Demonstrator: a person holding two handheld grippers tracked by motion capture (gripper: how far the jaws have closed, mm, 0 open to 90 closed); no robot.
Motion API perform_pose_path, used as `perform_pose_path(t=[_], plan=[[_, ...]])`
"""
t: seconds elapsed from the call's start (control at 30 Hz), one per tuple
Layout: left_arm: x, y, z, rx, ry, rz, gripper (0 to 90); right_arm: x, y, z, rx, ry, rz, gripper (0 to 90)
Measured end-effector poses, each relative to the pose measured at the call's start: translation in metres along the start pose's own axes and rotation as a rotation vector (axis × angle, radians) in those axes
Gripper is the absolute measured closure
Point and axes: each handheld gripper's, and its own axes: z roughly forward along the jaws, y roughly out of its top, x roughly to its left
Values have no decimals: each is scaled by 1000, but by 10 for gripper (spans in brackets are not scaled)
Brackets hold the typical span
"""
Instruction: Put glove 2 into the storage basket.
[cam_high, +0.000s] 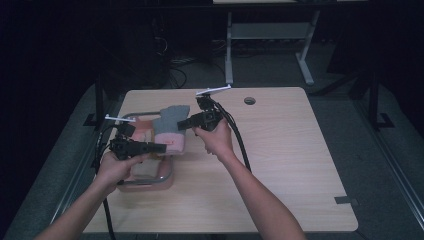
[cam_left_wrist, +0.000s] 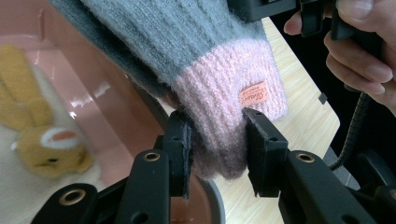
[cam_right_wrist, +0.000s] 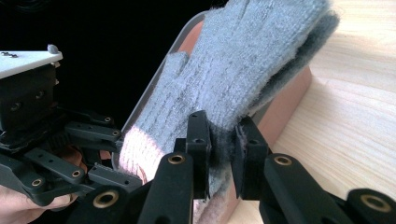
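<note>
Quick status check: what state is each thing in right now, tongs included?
Left tongs: shut on the glove's pink cuff.
Right tongs: shut on the glove's grey part.
Glove: held up over the basket by both tongs.
Pink basket: on the table, handle down.
Plush toy: lying in the basket.

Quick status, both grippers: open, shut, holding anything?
Left gripper: shut on the pink cuff of the grey glove, above the pink basket.
Right gripper: shut on the glove's grey edge.
</note>
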Motion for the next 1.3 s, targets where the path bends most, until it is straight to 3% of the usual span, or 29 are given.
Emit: perform_pose_path(t=[0.43,1.3], plan=[[14,-5,-17,0,24,-11,643,10,5,20,13,25,-6,782],[34,-17,-33,10,56,-45,643,18,8,53,54,48,-17,779]])
